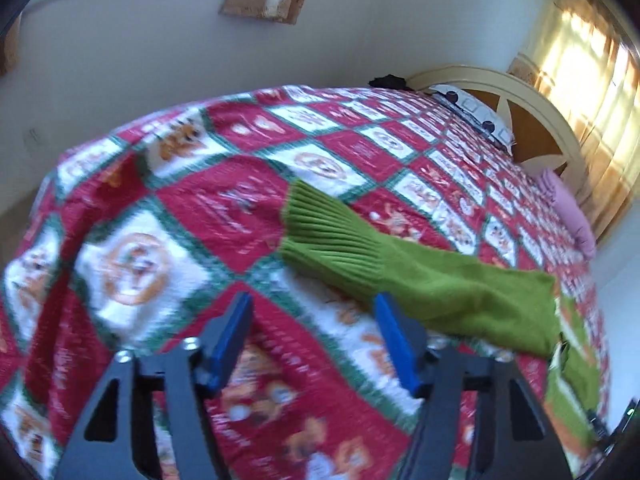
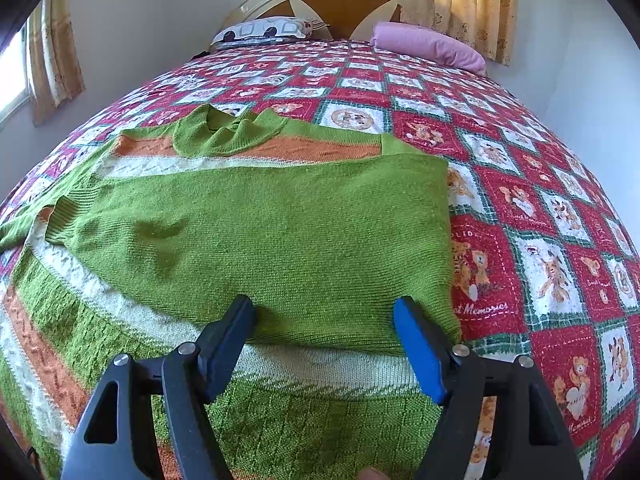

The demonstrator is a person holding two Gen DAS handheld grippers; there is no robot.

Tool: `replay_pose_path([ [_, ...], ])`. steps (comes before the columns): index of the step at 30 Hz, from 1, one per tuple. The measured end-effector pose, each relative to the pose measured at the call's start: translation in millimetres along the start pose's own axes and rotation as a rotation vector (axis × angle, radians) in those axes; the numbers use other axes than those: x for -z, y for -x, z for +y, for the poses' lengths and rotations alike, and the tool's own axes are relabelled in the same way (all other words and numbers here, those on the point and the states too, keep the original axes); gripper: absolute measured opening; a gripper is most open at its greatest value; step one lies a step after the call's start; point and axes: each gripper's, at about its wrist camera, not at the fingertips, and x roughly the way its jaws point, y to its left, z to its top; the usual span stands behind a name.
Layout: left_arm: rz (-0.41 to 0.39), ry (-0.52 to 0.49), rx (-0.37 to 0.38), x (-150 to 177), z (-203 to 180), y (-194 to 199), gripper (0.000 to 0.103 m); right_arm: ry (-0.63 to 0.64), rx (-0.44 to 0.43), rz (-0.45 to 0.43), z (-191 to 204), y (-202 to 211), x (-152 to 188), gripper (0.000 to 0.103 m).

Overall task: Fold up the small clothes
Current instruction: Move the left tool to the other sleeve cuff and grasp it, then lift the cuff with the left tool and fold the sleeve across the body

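The green sweater [image 2: 248,216] lies flat on the quilted bed [image 2: 520,184], one sleeve [image 1: 340,240] outstretched for folding; left gripper [image 1: 312,316] and right gripper [image 2: 324,316] hover open, holding nothing.

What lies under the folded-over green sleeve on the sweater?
Under the green sleeve lies the striped sweater body, its white, orange and green bands showing around the edges. The part directly beneath is covered. The quilt lies beneath everything.
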Motion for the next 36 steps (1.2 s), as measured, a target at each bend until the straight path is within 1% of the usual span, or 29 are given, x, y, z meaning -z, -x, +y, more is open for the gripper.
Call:
replay_pose_path([
  [2, 0.011, 0.025, 0.009, -4, -2, -9, 0.057, -0.001, 0.001, -0.001, 0, 0, 0, 0.073],
  [4, 0.017, 0.047, 0.012, -8, -3, -15, 0.057, -0.001, 0.001, -0.002, 0, 0, 0, 0.073],
  [6, 0.042, 0.072, 0.015, -14, -4, -28, 0.055, -0.002, 0.0, -0.003, -1, 0, 0, 0.074],
  [7, 0.035, 0.08, 0.01, -16, -2, -29, 0.045, -0.002, 0.0, -0.002, 0, 0, 0, 0.074],
  [8, 0.031, 0.081, 0.009, -20, -1, -32, 0.024, -0.003, -0.001, -0.003, 0, 0, 0, 0.074],
  [9, 0.033, 0.081, 0.019, -21, 0, -31, 0.011, -0.004, -0.001, -0.004, -1, 0, 0, 0.074],
  [10, 0.041, 0.087, 0.039, -23, 3, -32, 0.008, -0.004, -0.001, -0.004, 0, 0, 0, 0.074],
  [12, 0.032, 0.101, 0.061, -26, 6, -27, 0.007, -0.004, -0.001, -0.004, -1, 0, 0, 0.074],
  [17, -0.019, 0.063, 0.1, -29, -1, 4, 0.006, -0.004, 0.001, -0.004, 0, 0, 0, 0.074],
  [21, -0.048, 0.081, 0.148, -36, -5, 25, 0.006, -0.004, 0.0, -0.004, 0, 0, 0, 0.074],
  [22, -0.059, 0.087, 0.171, -38, -8, 33, 0.006, -0.004, 0.0, -0.004, 0, 0, 0, 0.074],
  [29, -0.106, 0.045, 0.24, -47, -41, 59, 0.006, -0.005, 0.0, -0.005, -1, 0, 0, 0.074],
  [36, -0.134, -0.007, 0.278, -52, -72, 69, 0.006, -0.006, -0.001, -0.006, -1, 1, 0, 0.074],
])
